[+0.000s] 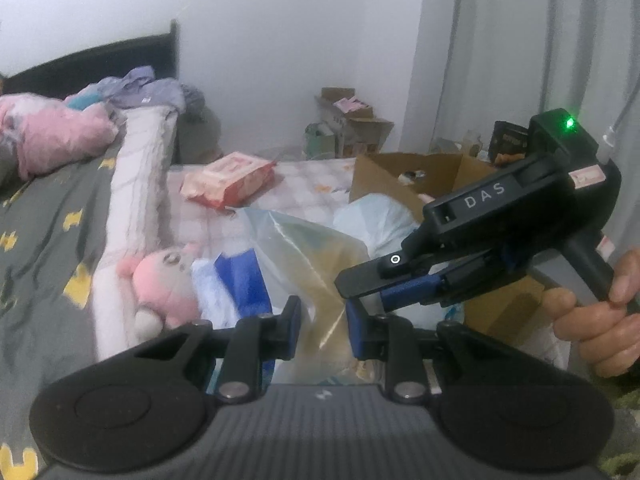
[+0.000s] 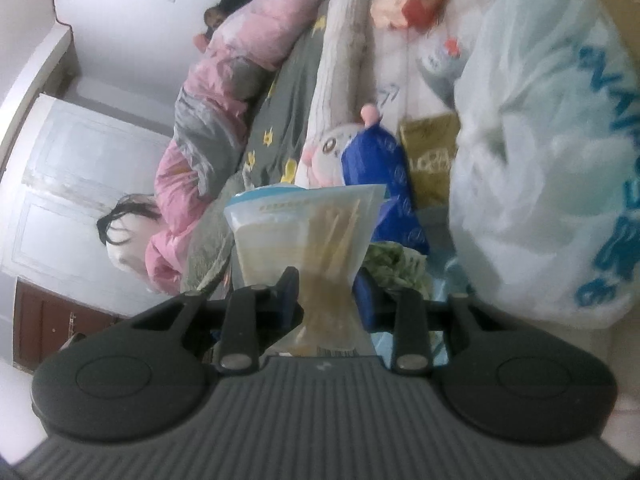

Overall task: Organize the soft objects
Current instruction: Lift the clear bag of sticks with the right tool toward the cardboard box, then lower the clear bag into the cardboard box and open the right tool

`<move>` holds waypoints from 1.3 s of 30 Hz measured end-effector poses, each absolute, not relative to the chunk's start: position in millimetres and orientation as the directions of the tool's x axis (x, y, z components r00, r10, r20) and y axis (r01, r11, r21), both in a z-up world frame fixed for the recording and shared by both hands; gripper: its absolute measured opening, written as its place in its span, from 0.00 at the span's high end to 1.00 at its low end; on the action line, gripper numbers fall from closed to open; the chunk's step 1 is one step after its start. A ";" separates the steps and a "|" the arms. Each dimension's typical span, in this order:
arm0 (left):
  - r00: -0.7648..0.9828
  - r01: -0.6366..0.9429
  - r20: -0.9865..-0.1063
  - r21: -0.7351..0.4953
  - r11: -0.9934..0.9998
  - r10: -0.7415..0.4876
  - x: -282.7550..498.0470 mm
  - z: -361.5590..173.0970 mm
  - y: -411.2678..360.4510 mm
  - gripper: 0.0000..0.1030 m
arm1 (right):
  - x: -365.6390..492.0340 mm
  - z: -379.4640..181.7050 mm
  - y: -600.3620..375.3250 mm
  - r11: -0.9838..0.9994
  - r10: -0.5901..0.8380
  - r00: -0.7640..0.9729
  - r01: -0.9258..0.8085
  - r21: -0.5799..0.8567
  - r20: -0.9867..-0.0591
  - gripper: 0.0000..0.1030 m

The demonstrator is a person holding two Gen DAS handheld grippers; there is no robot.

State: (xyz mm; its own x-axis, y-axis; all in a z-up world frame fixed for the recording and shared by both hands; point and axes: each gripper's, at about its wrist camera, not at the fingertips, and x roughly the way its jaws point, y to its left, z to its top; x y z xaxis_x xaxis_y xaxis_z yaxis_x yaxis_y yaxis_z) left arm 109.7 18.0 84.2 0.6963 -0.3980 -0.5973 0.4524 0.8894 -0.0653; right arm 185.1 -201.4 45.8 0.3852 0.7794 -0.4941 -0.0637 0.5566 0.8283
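Note:
A clear zip bag [image 1: 316, 256] with pale yellow contents hangs above the bed, pinched from two sides. In the left wrist view my left gripper [image 1: 324, 316] is shut on the bag's lower part, its blue pads pressing the plastic. My right gripper [image 1: 360, 292], held by a hand [image 1: 600, 312], reaches in from the right and grips the same bag. In the right wrist view, the right gripper [image 2: 328, 296] squeezes the zip bag [image 2: 304, 224] to a narrow waist. A pink plush toy [image 1: 168, 284] [image 2: 328, 152] lies behind, beside a blue packet [image 1: 240, 280] [image 2: 380, 176].
A large pale blue plastic bag [image 1: 380, 216] [image 2: 540, 140] sits right of the zip bag, before an open cardboard box [image 1: 420, 176]. A red-and-white packet [image 1: 228, 178] lies farther back. A pink quilt [image 1: 52, 132] and grey patterned sheet [image 1: 48, 240] cover the bed on the left. A gold box [image 2: 430, 156] stands near the blue packet.

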 end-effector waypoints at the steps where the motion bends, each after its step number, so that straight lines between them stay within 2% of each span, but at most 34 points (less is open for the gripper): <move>1: 0.697 0.459 -0.592 -0.065 0.886 -0.404 111.9 87.1 14.3 0.76 | 185.8 49.6 -207.5 0.556 0.777 0.395 -0.068 0.828 -0.490 0.72; 9: 0.678 0.550 -0.549 -0.063 0.833 -0.489 145.7 114.2 -40.1 0.76 | 194.9 83.7 -264.1 0.575 0.734 0.489 -0.076 0.815 -0.472 0.72; 15: 0.586 0.650 -0.553 -0.116 0.751 -0.592 197.4 123.9 -115.7 0.76 | 211.9 117.2 -339.9 0.656 0.628 0.584 -0.042 0.754 -0.514 0.71; 25: 0.367 0.669 -0.660 -0.302 0.679 -0.655 311.3 74.7 -250.6 0.76 | 272.1 90.9 -473.8 0.748 0.440 0.609 0.160 0.645 -0.661 0.71; 31: 0.320 0.640 -0.694 -0.343 0.688 -0.644 361.5 41.2 -306.4 0.76 | 316.8 67.3 -515.3 0.824 0.332 0.587 0.201 0.530 -0.738 0.70; 34: 0.321 0.610 -0.703 -0.359 0.706 -0.635 381.3 20.9 -321.2 0.73 | 339.7 55.8 -533.6 0.853 0.285 0.591 0.202 0.481 -0.755 0.70; 36: 0.325 0.582 -0.733 -0.343 0.737 -0.598 393.7 5.1 -332.0 0.59 | 352.7 50.6 -538.5 0.872 0.247 0.606 0.200 0.446 -0.756 0.71; 39: 0.313 0.560 -0.769 -0.324 0.762 -0.557 406.0 -16.0 -339.9 0.54 | 366.9 40.8 -544.0 0.908 0.167 0.625 0.204 0.365 -0.763 0.71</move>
State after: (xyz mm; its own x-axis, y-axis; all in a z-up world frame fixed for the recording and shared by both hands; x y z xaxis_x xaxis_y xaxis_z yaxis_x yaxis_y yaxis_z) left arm 406.0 -339.9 -16.0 0.3126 -0.5572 -0.7693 0.5602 0.7622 -0.3244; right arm 366.9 -544.0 40.8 0.6246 0.1666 -0.7630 0.2037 0.9084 0.3651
